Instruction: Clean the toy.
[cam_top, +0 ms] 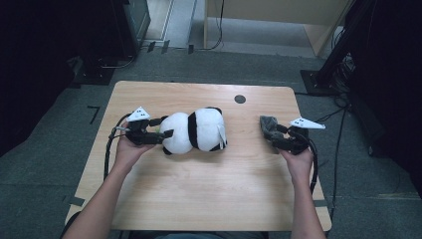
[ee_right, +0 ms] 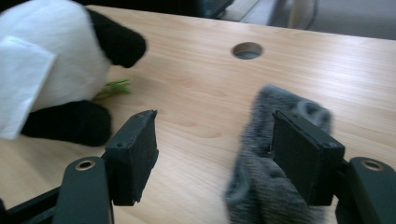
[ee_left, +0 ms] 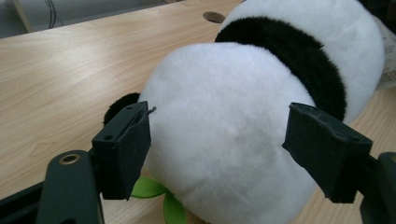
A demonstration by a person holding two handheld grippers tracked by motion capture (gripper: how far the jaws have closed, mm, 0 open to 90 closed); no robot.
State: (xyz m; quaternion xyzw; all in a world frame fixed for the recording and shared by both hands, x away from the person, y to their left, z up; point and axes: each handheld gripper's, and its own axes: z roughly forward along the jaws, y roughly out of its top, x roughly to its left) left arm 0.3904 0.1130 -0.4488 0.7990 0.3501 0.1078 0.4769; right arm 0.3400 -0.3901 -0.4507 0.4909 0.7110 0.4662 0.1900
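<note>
A lab or recording room is suggested; a small wooden tabletop (cam_top: 199,199) with a cable hole (cam_top: 240,98) is set on grey carpet (cam_top: 45,184); tape marks (cam_top: 93,113) are seen on the floor; black stands (cam_top: 343,45) and cables (cam_top: 338,149) are placed at the sides; dark equipment (cam_top: 134,20) and a pale wooden cabinet (cam_top: 278,15) are seen behind.
</note>
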